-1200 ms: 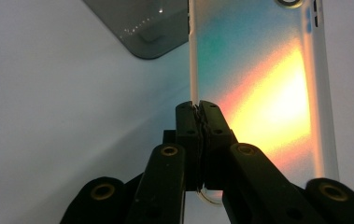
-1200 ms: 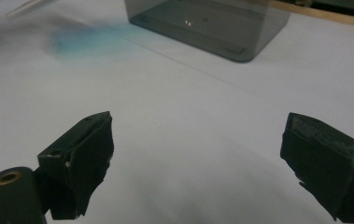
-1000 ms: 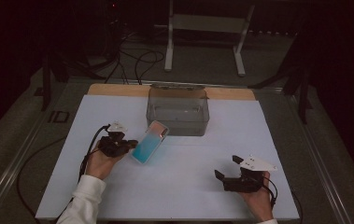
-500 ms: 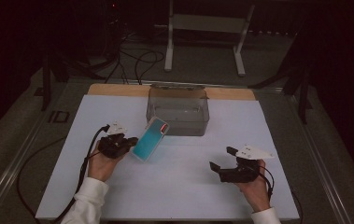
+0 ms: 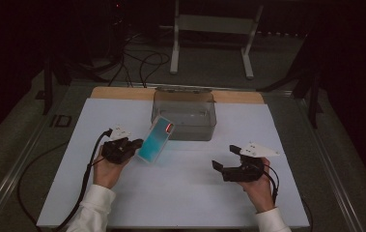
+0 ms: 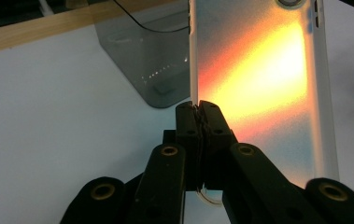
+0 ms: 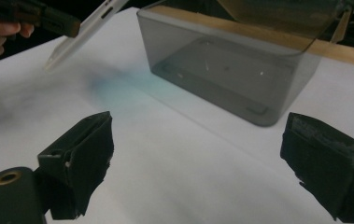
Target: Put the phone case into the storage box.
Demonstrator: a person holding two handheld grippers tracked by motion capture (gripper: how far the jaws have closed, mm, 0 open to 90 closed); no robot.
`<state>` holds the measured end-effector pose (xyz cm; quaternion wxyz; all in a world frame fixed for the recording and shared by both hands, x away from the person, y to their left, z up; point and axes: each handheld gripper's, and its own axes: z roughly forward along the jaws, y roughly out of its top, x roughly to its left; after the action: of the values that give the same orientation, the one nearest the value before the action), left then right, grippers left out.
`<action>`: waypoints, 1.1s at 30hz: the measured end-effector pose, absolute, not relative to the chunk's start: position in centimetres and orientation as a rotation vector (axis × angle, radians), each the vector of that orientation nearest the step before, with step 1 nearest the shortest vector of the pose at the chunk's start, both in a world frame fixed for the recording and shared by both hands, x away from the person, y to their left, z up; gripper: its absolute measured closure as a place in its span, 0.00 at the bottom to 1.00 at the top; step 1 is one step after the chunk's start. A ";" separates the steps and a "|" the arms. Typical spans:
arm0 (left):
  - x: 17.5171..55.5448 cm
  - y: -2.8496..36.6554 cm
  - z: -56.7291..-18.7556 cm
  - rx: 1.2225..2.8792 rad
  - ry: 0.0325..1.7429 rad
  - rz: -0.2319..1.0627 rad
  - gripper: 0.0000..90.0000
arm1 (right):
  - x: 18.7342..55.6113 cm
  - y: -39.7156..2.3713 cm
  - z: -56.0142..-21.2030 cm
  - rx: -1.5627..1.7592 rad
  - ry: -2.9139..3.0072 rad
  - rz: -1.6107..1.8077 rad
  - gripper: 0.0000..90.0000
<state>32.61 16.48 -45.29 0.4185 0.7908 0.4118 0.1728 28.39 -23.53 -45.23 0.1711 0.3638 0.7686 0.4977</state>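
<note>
Across the white table top [image 5: 180, 193], the clear plastic bin [image 5: 184, 116] is the landmark: it stands at the far middle, just in front of a strip of bare wood [image 5: 122, 93] along the far edge. Left of the bin and nearer the person, the phone case [image 5: 155, 138] is held tilted in the air, its upper end close to the bin's left front corner and its lower end toward the table. The left gripper [image 5: 131, 146], left of the bin, has its jaws pressed together on the case's edge. The right gripper [image 5: 218, 166], right of and nearer than the bin, hangs above the white surface with its jaws spread and nothing between them.

From above, the case looks teal with a small red patch near its top. The left gripper view shows instead a frosted, translucent case [image 6: 258, 88] glowing orange and yellow, with the black jaws meeting tight on its left edge and the bin [image 6: 146, 60] behind. The right gripper view shows the bin [image 7: 230, 70] as empty with smoky walls, the case [image 7: 83, 32] side-on as a thin white slab up to the bin's left, and a faint teal tint on the table beneath it.

Beyond the table, the room is dark, with cables on the floor and a metal stand [image 5: 212, 34] behind the bin.
</note>
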 end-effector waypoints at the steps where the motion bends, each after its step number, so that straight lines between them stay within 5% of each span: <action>1: 32.6 16.4 -45.2 1.982 1.032 0.439 0.99 | 28.5 -23.3 -45.1 1.036 2.177 1.416 0.11; 33: 32.2 13.8 -43.1 1.916 0.945 0.555 0.99 | 31.0 -17.4 -42.2 1.032 2.249 1.553 0.15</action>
<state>32.19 13.83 -43.10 0.4503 0.7750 0.3824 0.2245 30.96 -17.36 -42.22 0.1099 0.3510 0.7652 0.5283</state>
